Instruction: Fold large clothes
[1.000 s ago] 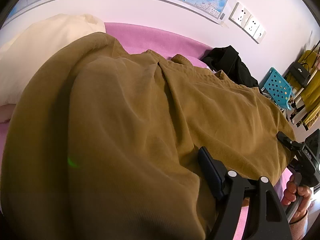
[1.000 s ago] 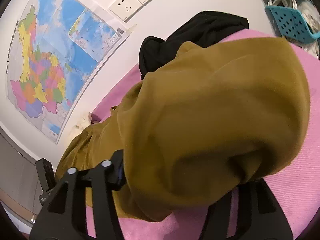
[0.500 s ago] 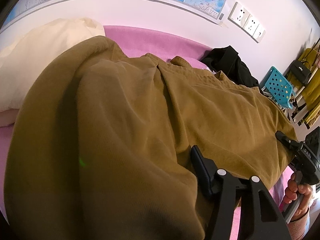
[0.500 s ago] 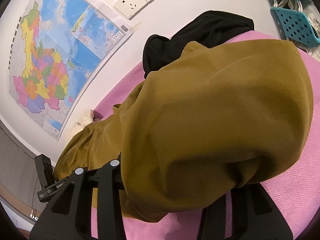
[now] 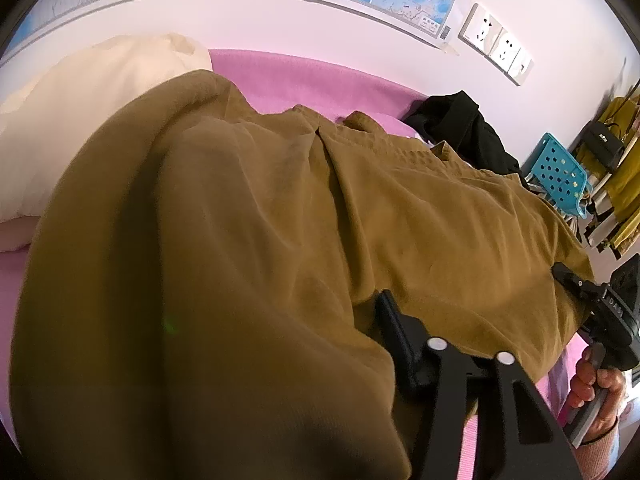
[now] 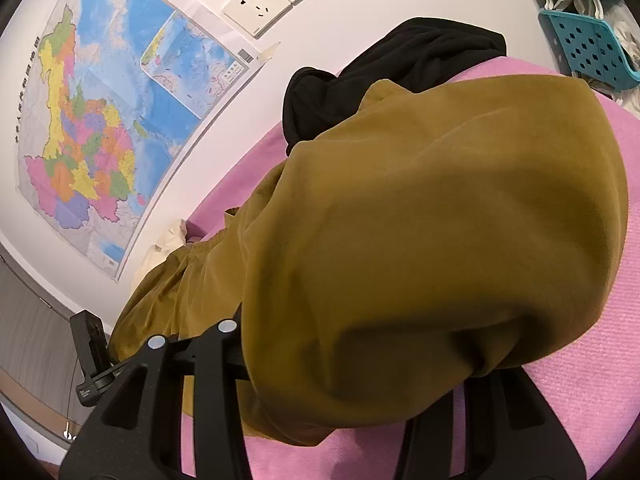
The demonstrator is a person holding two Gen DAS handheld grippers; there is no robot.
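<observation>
A large olive-brown garment [image 5: 280, 220] lies spread over the pink bed [image 5: 304, 80]. One bunched end fills the left wrist view and hides one finger of my left gripper [image 5: 312, 312]. Its jaws are closing, with that thick fold between them and the visible finger [image 5: 394, 332] against the cloth. The other end of the garment [image 6: 440, 200] bulges over my right gripper [image 6: 360, 340], which is shut on it with both fingertips buried in fabric. Each view shows the other gripper at the garment's far edge: the right one [image 5: 580, 292], with a hand [image 5: 596, 384] on its handle, and the left one [image 6: 90, 344].
A cream pillow [image 5: 80, 120] sits at the bed's head. A black garment [image 5: 460, 124] is heaped by the wall beyond the olive one. Blue perforated baskets [image 5: 558, 168] and hanging yellow clothes [image 5: 624, 184] stand past the bed's end. A map and wall sockets [image 5: 496, 42] are above.
The visible finger of each gripper has slid inward against the cloth. The garment and both hands have stayed in place.
</observation>
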